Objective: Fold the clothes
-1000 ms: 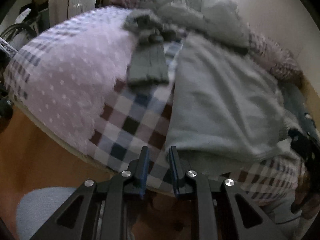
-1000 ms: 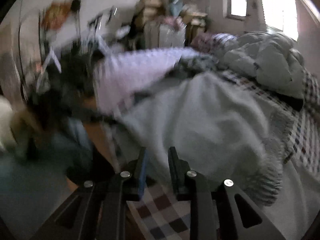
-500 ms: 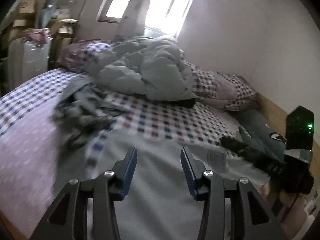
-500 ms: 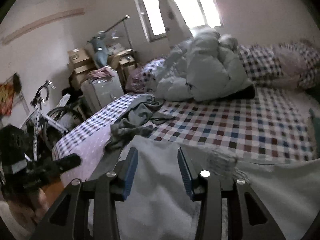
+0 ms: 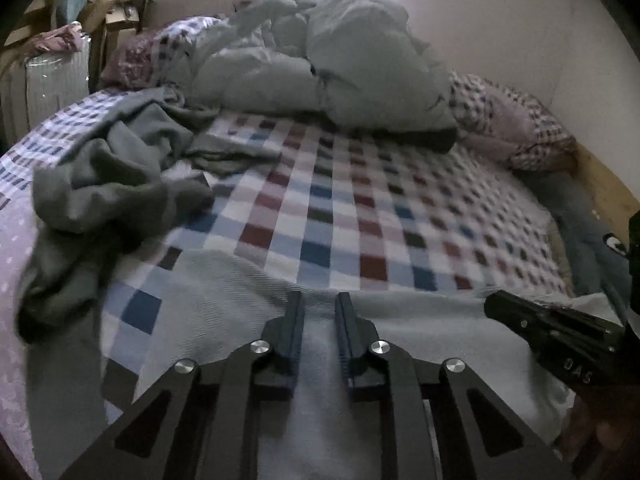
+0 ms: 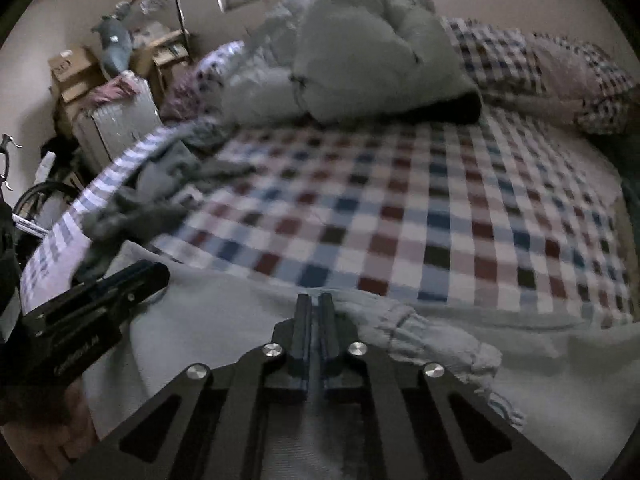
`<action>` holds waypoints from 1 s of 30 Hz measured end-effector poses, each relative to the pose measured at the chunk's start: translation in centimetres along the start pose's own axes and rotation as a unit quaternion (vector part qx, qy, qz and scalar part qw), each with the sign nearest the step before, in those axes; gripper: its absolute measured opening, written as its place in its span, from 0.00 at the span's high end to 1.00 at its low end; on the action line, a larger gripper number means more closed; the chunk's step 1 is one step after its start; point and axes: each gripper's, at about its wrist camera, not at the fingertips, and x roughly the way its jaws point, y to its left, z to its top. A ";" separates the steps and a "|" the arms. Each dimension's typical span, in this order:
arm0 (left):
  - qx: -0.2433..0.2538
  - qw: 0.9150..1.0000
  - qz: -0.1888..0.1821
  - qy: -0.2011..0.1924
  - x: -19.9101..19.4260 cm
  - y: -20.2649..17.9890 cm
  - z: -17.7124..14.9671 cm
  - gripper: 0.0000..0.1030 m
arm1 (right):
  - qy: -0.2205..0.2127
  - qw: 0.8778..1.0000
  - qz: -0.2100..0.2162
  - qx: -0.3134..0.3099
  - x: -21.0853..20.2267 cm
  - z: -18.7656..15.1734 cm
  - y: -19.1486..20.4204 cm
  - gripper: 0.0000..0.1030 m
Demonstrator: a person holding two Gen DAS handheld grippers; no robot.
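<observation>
Left wrist view: left gripper [image 5: 319, 300] over the near edge of a pale grey garment [image 5: 224, 304] spread on the checked bedsheet [image 5: 344, 208], fingers a narrow gap apart with cloth lying between them, grip on it not clear; right gripper [image 5: 520, 316] enters low at right. Right wrist view: right gripper [image 6: 314, 300] pinched almost closed on a thin fold of the same garment at its bunched hem, left gripper [image 6: 120, 280] alongside at left. Beyond, a crumpled dark grey garment [image 5: 108, 184] left of the sheet, a heaped pale duvet [image 5: 328, 64] and checked pillows [image 6: 540, 68] at the head, cardboard boxes [image 6: 72, 72] by the wall, windows behind.
</observation>
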 end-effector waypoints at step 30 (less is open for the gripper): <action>0.013 1.000 0.026 -0.011 -12.7 -1.9 -12.2 0.75 | -0.046 0.998 -0.005 -0.033 -11.0 -9.5 3.4 0.92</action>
